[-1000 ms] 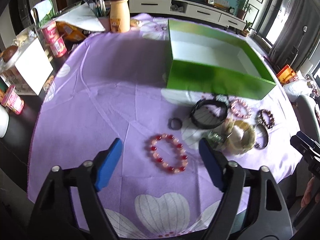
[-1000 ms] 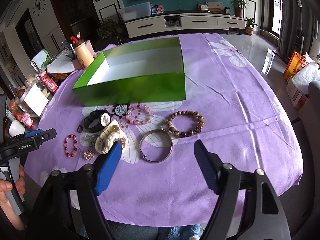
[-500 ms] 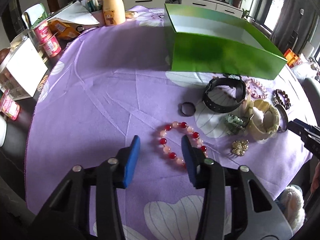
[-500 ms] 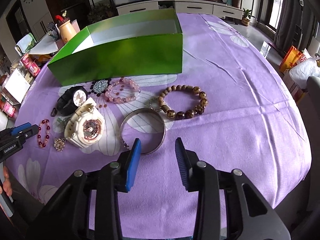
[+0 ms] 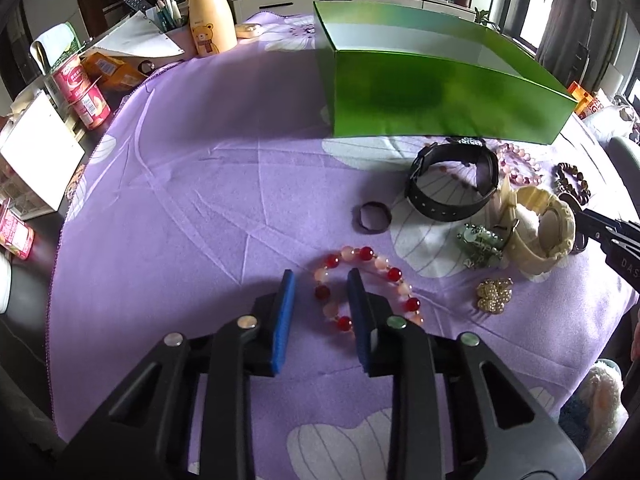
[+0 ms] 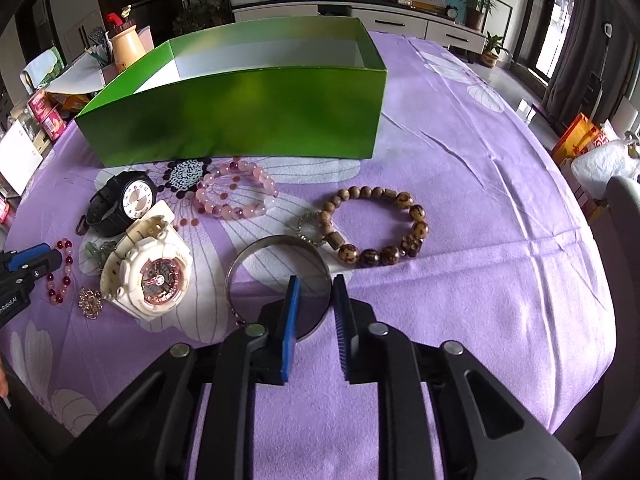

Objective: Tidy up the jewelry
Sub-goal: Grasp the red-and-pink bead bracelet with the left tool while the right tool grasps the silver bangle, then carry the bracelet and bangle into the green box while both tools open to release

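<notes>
Readable writing is scarce: "GenRobot.AI" runs along the left gripper (image 6: 24, 268) at the left edge of the right wrist view. Only that view shows the dial of the white watch (image 6: 146, 268). The green box (image 6: 240, 120) lies long side across the upper frame, open top. The left gripper's jaws have just been closing astride the near arc of the red bead bracelet (image 5: 360, 284), lower centre, still a gap. The right gripper (image 6: 316, 300) has likewise been closing over the silver bangle (image 6: 276, 280); contact unclear.

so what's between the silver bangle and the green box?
Right wrist view: only bare purple cloth between silver bangle and green box; pink and brown bracelets flank it.
</notes>
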### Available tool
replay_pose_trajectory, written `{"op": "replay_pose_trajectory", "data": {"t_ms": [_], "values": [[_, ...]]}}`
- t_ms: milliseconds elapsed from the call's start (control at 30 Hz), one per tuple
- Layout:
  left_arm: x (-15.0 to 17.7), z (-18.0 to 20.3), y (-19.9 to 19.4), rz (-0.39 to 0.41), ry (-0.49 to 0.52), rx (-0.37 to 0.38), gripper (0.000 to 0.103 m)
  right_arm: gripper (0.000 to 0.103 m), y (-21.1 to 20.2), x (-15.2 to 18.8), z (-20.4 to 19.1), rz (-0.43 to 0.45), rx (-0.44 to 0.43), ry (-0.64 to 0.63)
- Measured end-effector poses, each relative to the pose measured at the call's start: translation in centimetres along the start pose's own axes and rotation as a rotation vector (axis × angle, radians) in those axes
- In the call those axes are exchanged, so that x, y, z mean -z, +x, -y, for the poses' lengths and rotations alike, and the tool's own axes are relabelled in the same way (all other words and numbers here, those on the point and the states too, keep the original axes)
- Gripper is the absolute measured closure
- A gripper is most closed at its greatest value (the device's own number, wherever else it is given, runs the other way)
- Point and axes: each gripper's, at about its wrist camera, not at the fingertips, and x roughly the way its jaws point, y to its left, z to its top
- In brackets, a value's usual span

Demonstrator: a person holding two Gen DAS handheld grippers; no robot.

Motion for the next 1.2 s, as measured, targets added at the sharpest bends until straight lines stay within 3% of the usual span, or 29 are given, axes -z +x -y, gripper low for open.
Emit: {"op": "replay_pose_trajectory", "data": {"t_ms": [100, 167, 767, 1200], "values": [[0.1, -0.1, -0.1, 0.008, -0.014, 0.017, 0.082, 0.096, 0.1, -0.1, -0.8, 0.015, 0.028, -0.042], [0.2, -0.1, -0.1, 0.016, -0.022, 0.022, 0.095, 0.098, 0.1, -0.1, -1.0, 0.02, 0.033, -0.05], [-1.1, -0.7, -3.6, 0.099, -0.058, 0.137, 0.096, 0.1, -3.5, -1.1, -1.1, 0.117, 0.037, -0.056], [-3.8, 0.3, -6.7, 0.176, -0.02, 0.15, 0.096, 0.1, -6.1, -2.2, -1.4, 0.189, 0.043, -0.067]]}}
